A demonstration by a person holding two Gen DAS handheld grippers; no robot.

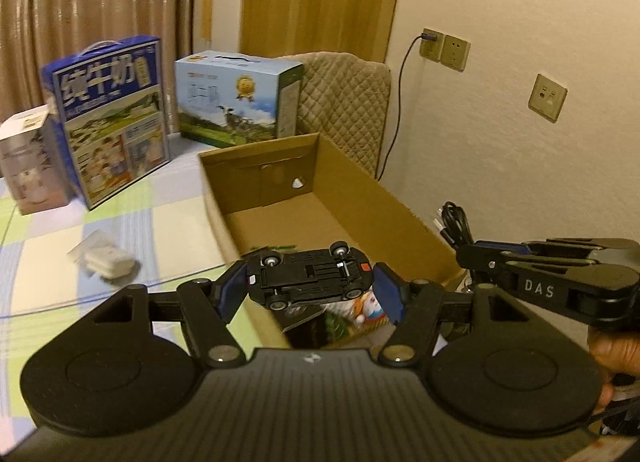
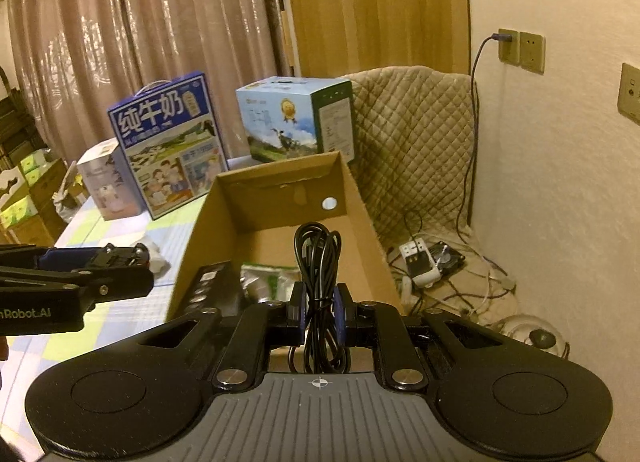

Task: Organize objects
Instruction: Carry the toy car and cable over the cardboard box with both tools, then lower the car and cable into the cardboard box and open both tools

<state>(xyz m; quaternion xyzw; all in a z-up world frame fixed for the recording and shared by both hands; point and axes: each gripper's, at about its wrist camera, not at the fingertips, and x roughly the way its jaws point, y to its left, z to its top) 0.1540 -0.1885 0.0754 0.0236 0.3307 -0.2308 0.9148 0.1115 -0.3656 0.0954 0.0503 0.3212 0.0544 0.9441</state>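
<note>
My left gripper (image 1: 310, 288) is shut on a black toy car (image 1: 310, 276), held underside up over the near left wall of an open cardboard box (image 1: 404, 213). My right gripper (image 2: 318, 312) is shut on a coiled black cable (image 2: 318, 262) and holds it above the near end of the same box (image 2: 360, 197). The right gripper shows at the right of the left wrist view (image 1: 464, 252), with the cable bundle (image 1: 454, 221) sticking up. The left gripper shows at the left of the right wrist view (image 2: 140, 256). Inside the box lie a Doraemon figure (image 1: 370, 308), a black flat box (image 2: 208, 286) and a green packet (image 2: 268, 278).
A blue milk carton (image 1: 108, 117), a light blue carton (image 1: 236, 97) and a white box (image 1: 32, 161) stand at the back of the checked bed cover (image 1: 120, 229). A small white packet (image 1: 106, 262) lies on the cover. A quilted cushion (image 2: 416, 141), power strip (image 2: 418, 262) and cables lie by the wall.
</note>
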